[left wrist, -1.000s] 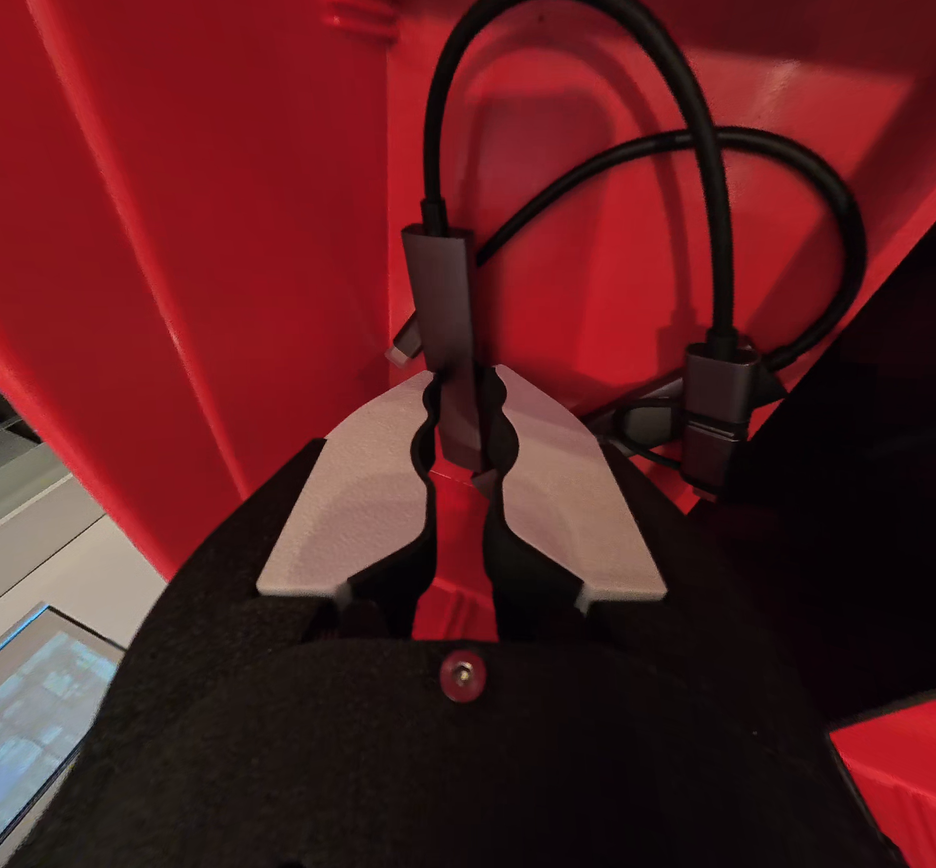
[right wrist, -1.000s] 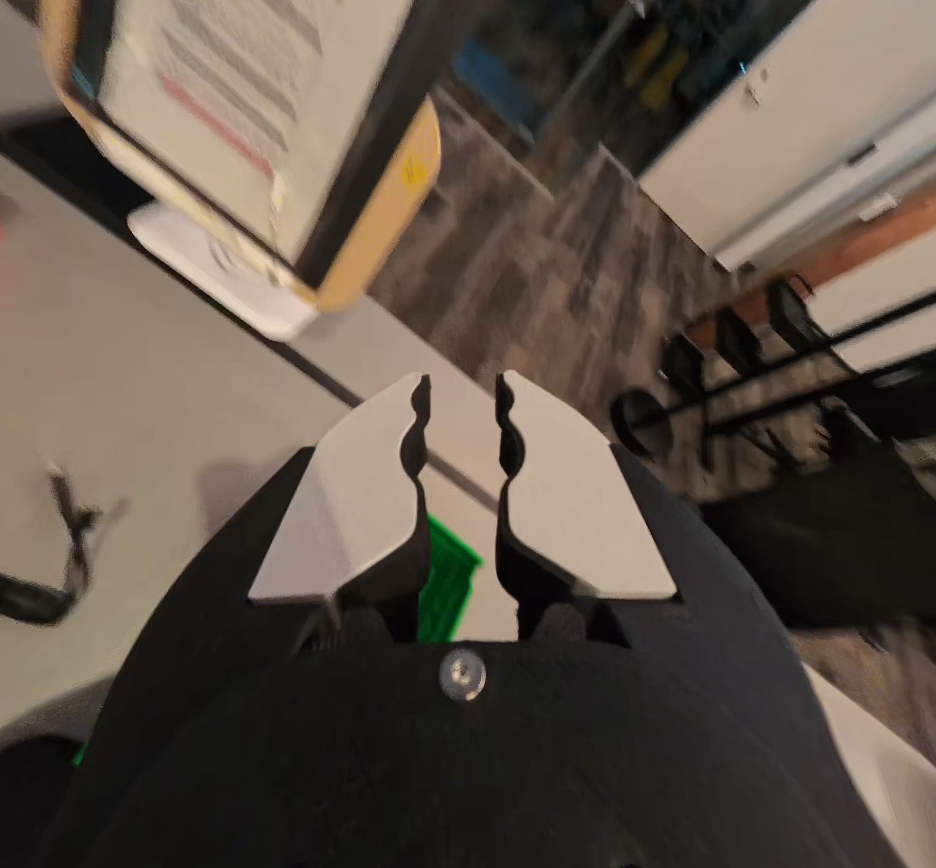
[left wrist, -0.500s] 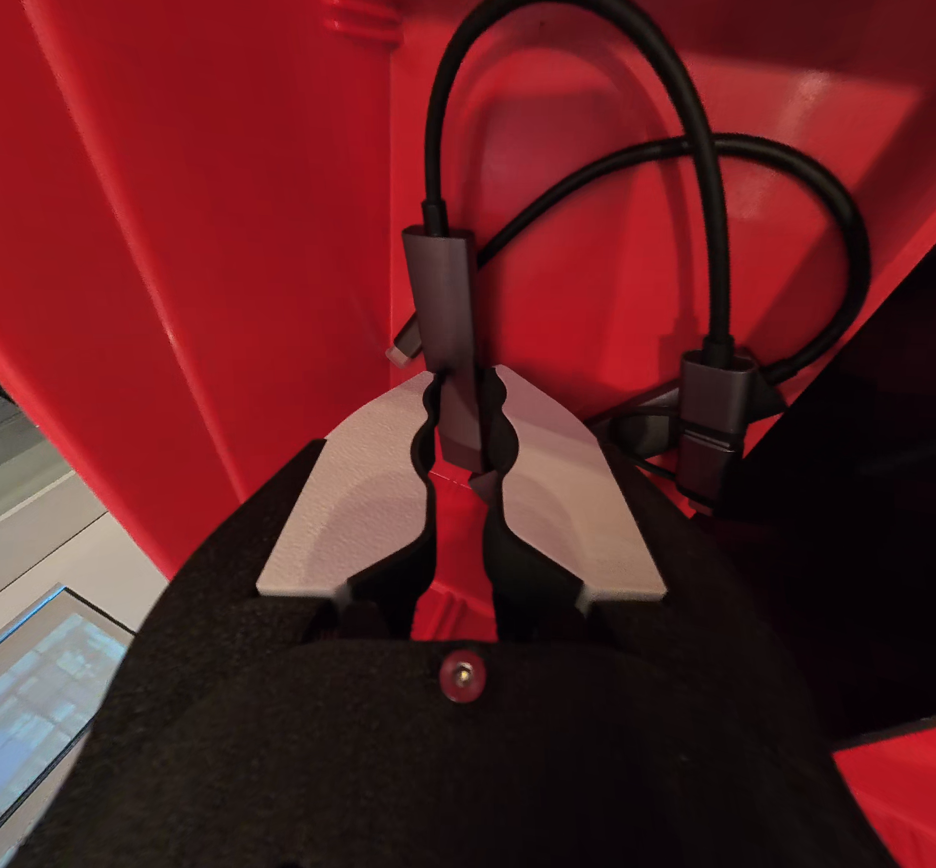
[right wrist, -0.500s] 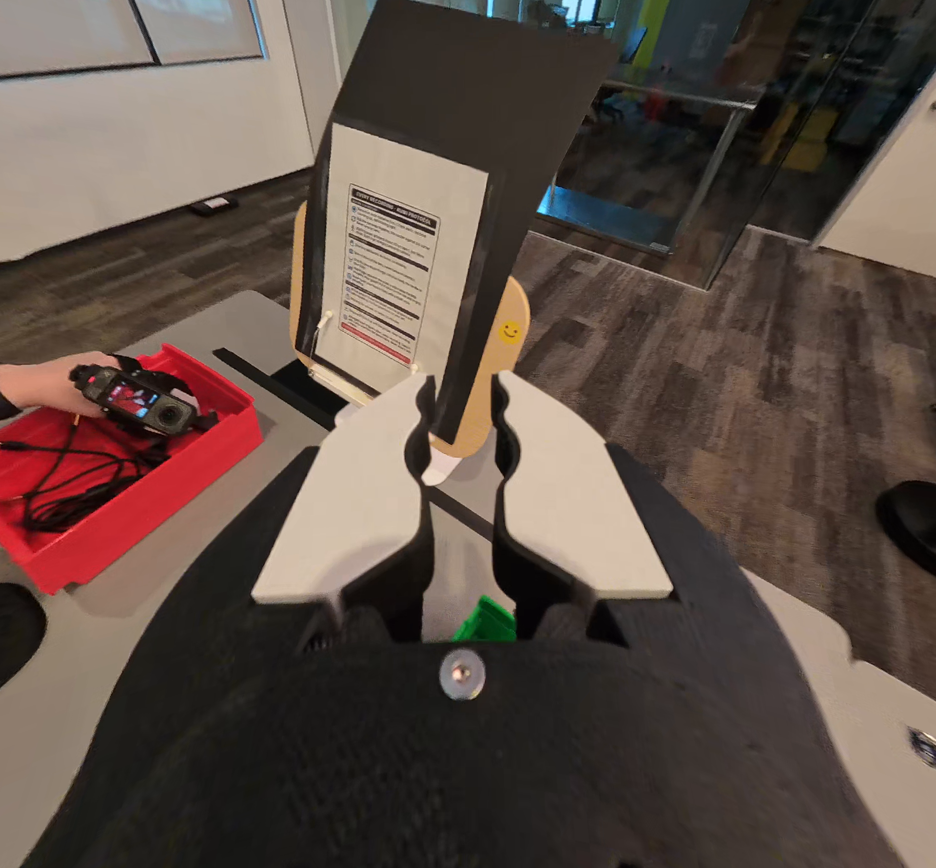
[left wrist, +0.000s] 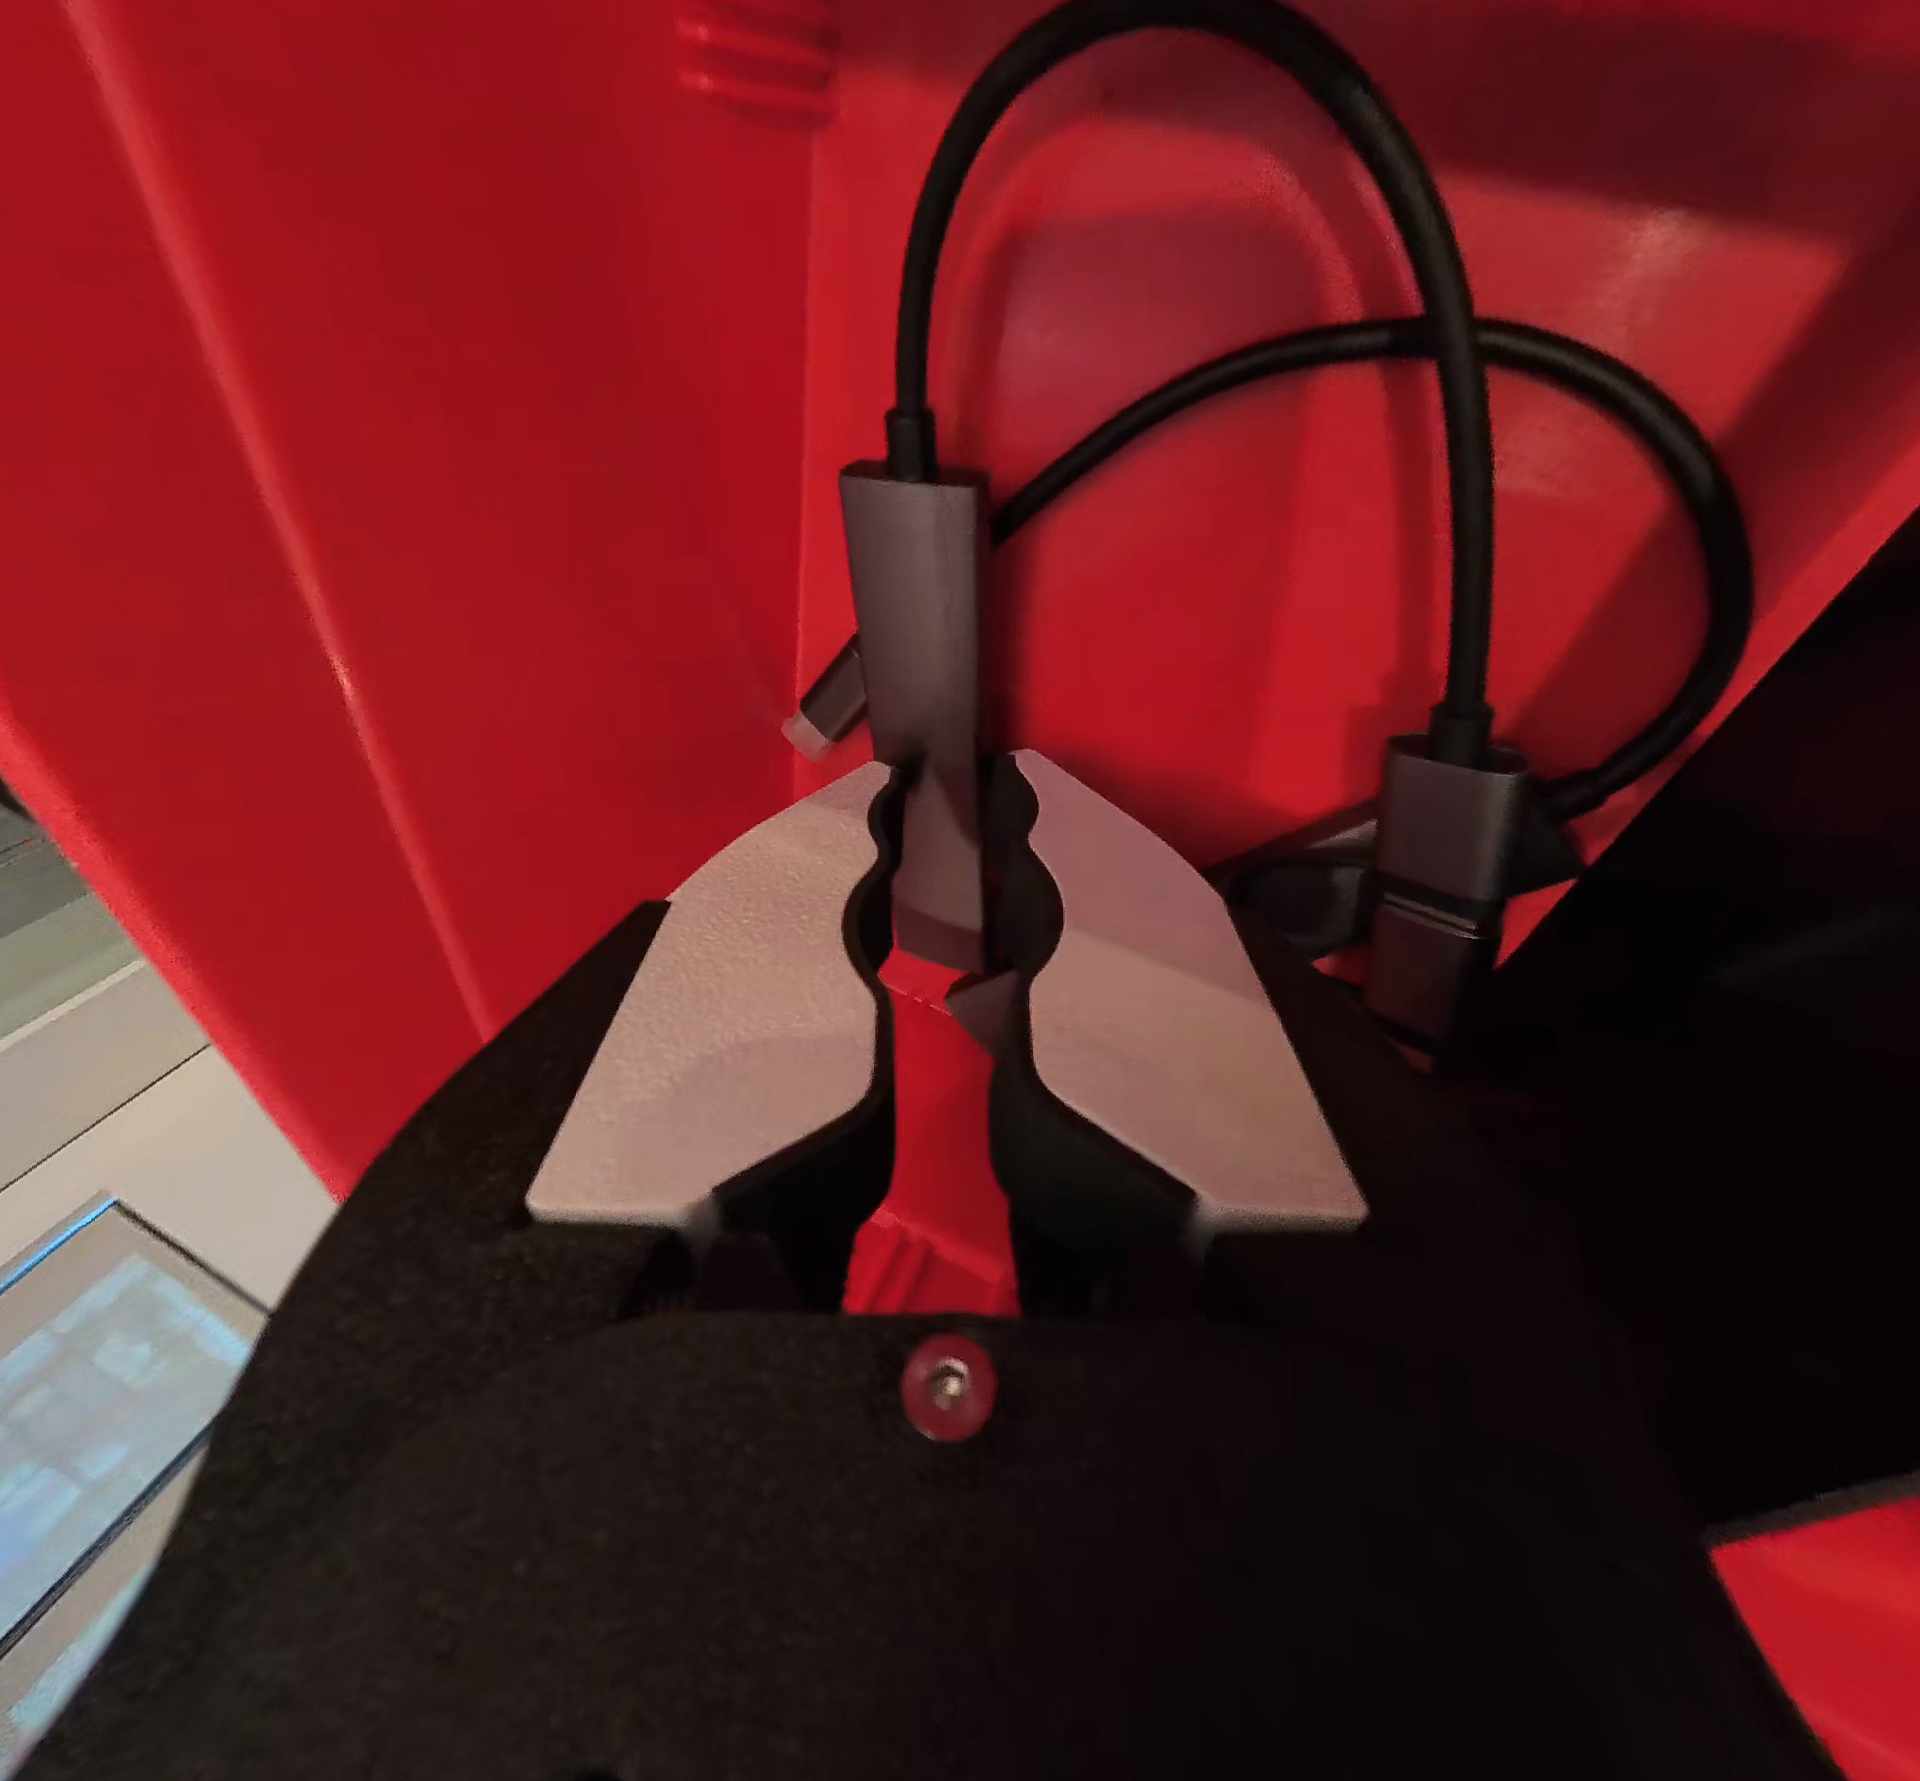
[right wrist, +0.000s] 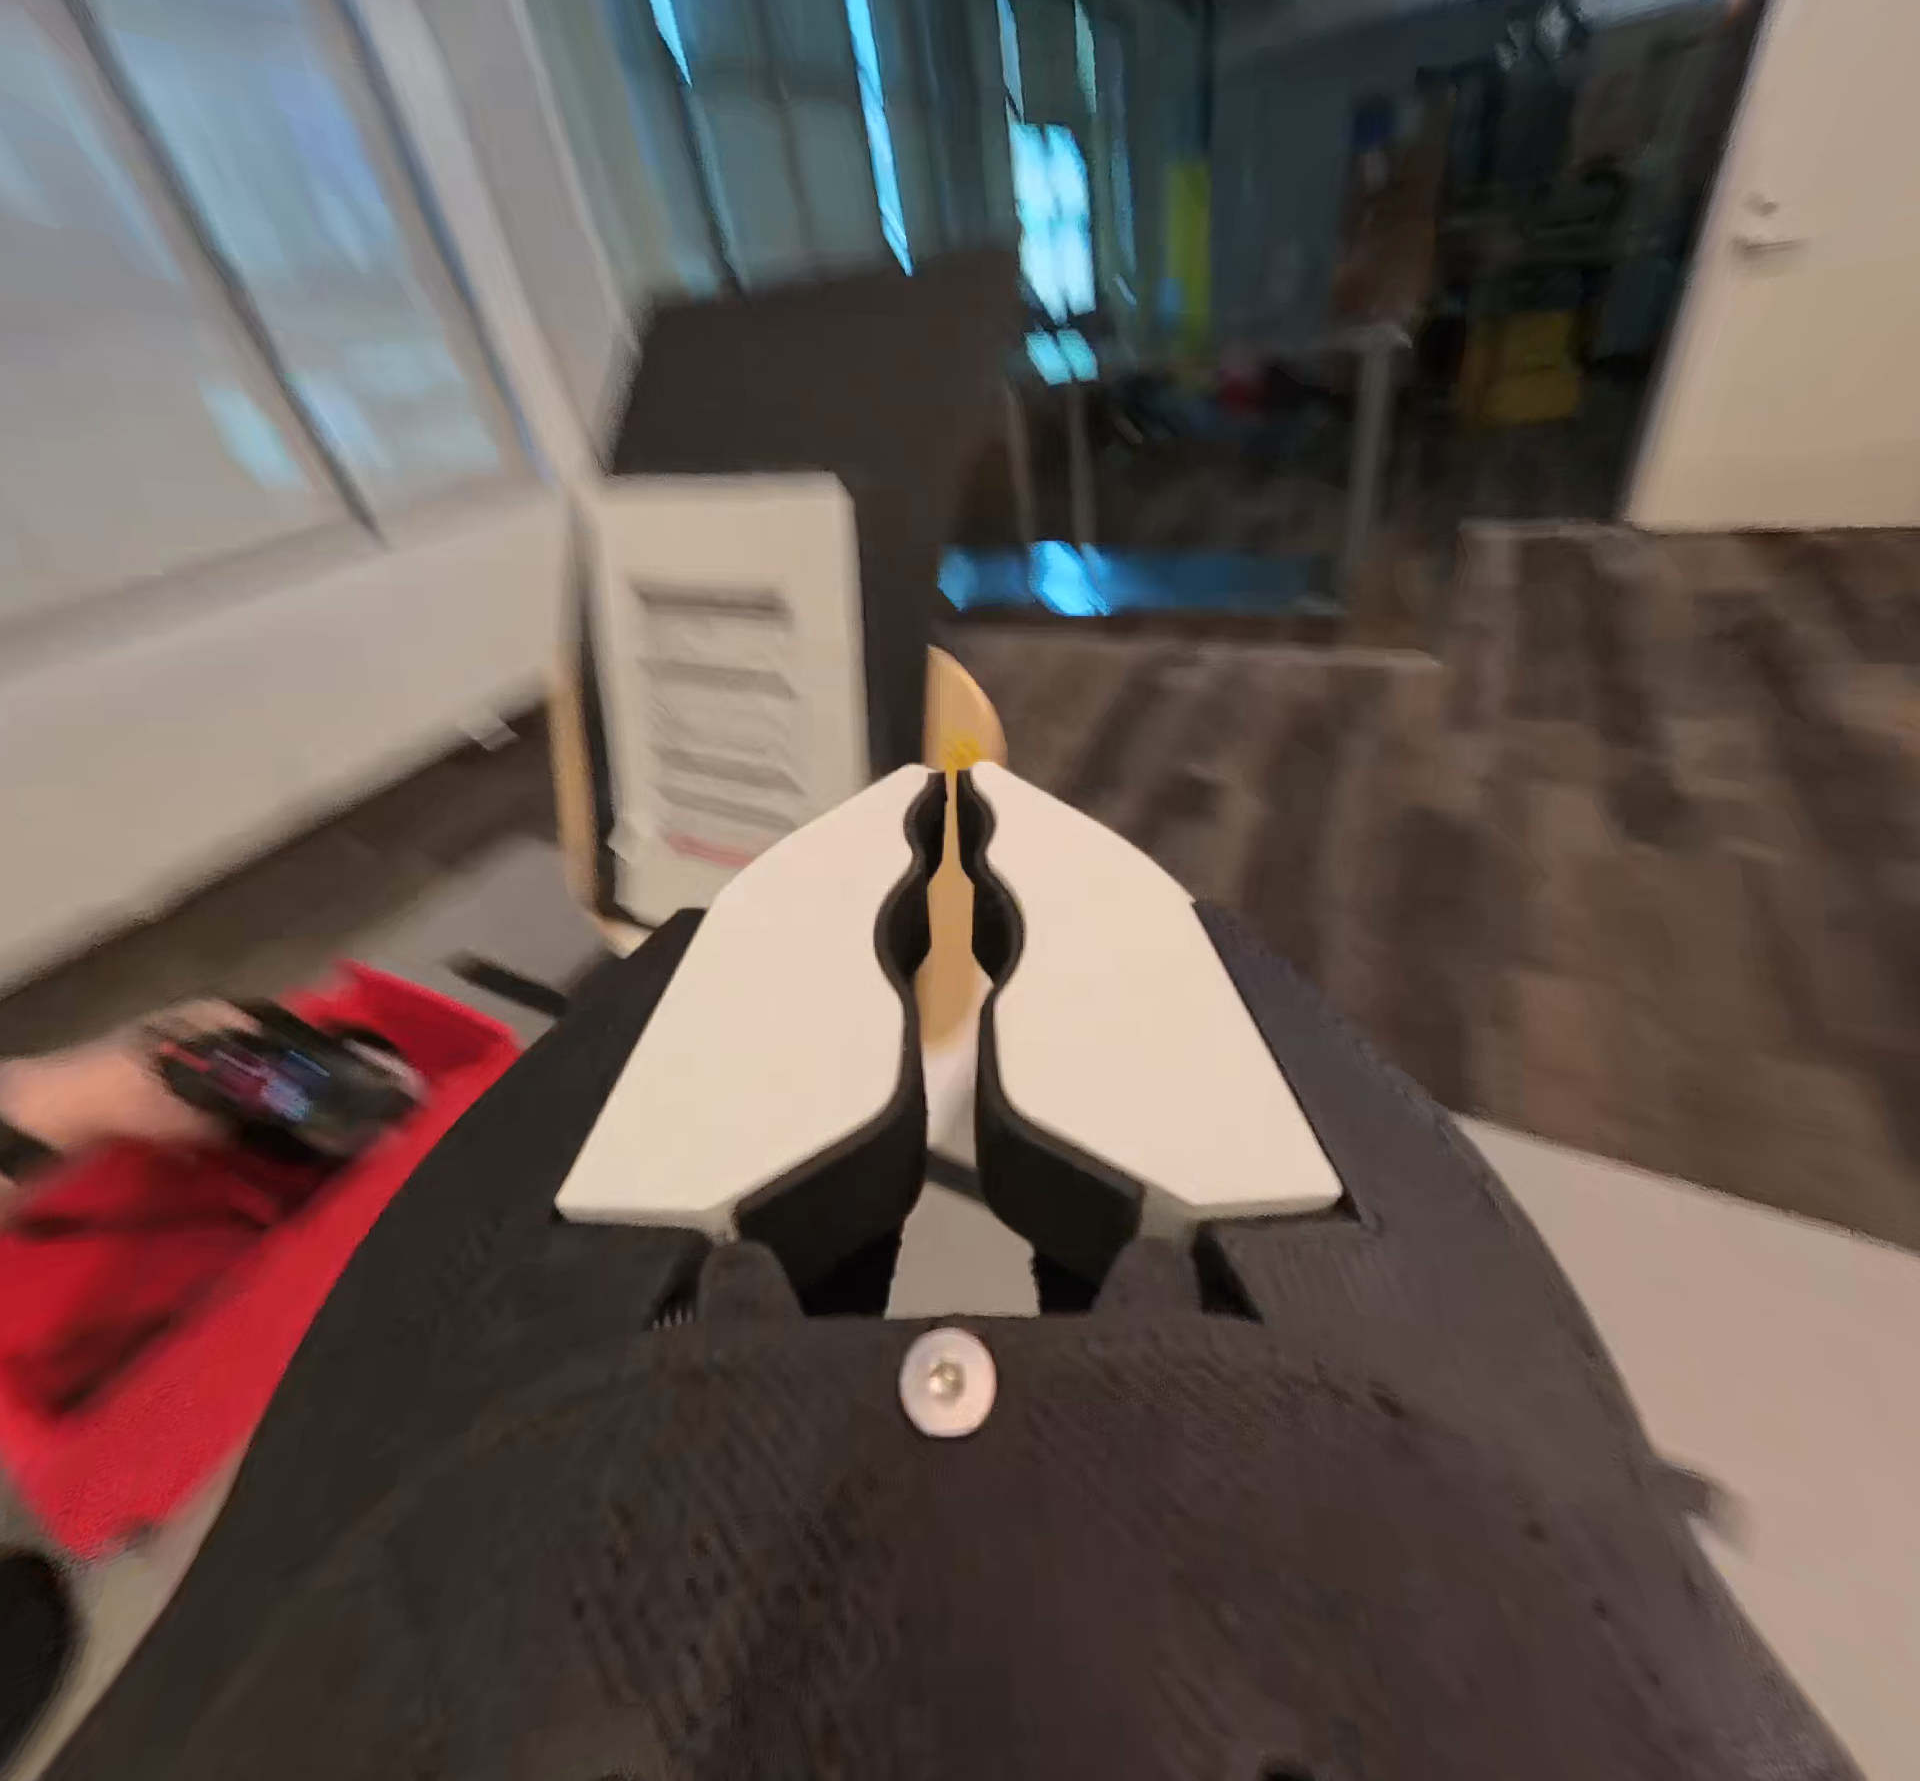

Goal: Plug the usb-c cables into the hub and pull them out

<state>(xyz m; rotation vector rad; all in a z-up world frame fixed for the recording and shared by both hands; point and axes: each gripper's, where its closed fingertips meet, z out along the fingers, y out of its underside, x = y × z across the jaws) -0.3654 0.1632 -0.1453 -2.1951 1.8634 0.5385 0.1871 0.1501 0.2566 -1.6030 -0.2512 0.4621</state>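
In the left wrist view my left gripper (left wrist: 954, 767) is shut on the lower end of a slim grey hub (left wrist: 920, 609), held upright inside a red bin (left wrist: 416, 381). A black cable (left wrist: 1195, 6) loops from the hub's top to a grey connector block (left wrist: 1444, 848) at the right. A second black cable (left wrist: 1662, 443) curls behind it, and a grey usb-c plug (left wrist: 826, 708) pokes out left of the hub. In the blurred right wrist view my right gripper (right wrist: 953, 775) is empty, its jaws almost touching, held above the grey table.
In the right wrist view the red bin (right wrist: 135, 1368) sits at the left with a person's hand (right wrist: 62, 1097) and the other gripper (right wrist: 281, 1077) in it. A black board with a white sheet (right wrist: 727, 671) stands on a wooden base ahead. A screen (left wrist: 94, 1399) shows at lower left in the left wrist view. Spacing between my two grippers at the tips: around 70 centimetres.
My right gripper has closed from a wide gap to a narrow slit while swinging about. My left gripper still holds the hub in nearly the same place.
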